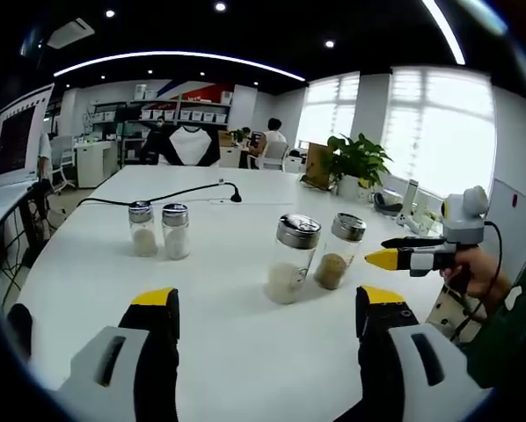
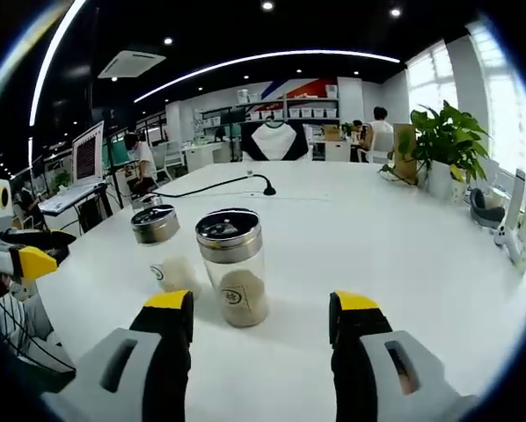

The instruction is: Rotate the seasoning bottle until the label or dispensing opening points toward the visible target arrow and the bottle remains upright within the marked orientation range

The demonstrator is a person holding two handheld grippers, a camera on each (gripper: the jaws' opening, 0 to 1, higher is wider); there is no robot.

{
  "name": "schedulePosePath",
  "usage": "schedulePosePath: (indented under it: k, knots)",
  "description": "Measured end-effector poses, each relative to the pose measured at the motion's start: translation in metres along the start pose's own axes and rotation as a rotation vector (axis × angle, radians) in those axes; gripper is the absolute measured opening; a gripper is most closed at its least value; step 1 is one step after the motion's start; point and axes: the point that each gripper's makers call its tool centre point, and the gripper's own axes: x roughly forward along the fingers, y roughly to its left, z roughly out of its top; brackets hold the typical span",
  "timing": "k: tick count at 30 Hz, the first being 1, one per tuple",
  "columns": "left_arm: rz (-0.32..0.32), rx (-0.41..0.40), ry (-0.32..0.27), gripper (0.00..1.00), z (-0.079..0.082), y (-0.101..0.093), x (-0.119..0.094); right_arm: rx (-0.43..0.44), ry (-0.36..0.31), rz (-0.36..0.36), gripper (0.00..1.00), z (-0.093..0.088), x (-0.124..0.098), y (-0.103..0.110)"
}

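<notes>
- the left claw stands spread wide in the left gripper view, its two yellow-tipped jaws well apart and pinching nothing, hovering low over the white bench.
- ahead of that gap, a little right of centre, two seasoning bottles stand upright and close together: a bottle with white grains nearer, and a bottle with brown grains just beside it on the right; neither touches the jaws.
- farther left on the bench a second pair of small shakers stands upright, well apart from the left claw.
- the right claw enters the left gripper view from the right, held by a hand, its yellow tip near the brown-grain bottle but apart from it; from this side i cannot tell how its jaws stand.
- in the right gripper view the right claw is spread wide and holds nothing.
- the brown-grain bottle stands upright just ahead of the gap, slightly toward the left jaw, with a small round label facing the camera; the white-grain bottle stands just behind and left of it.
- the left claw shows at the left edge of that view.
- a black cable lies across the far bench, and a potted plant stands at its right end.
</notes>
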Motion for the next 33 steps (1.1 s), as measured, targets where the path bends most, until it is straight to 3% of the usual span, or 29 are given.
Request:
schedulePosePath:
  k: [19,26,33]
  knots:
    - [0.081,0.038,-0.046,0.86,0.028,0.04,0.022,-0.018,-0.011,-0.015,0.64,0.001,-0.008,-0.003]
    - [0.088,-0.016,-0.061,0.85,0.033,0.058,0.033,-0.018,-0.008,-0.014,0.64,0.001,-0.009,-0.004]
    - [0.086,-0.005,-0.045,0.84,0.033,0.071,0.05,-0.03,-0.013,-0.011,0.63,0.002,-0.011,-0.005]
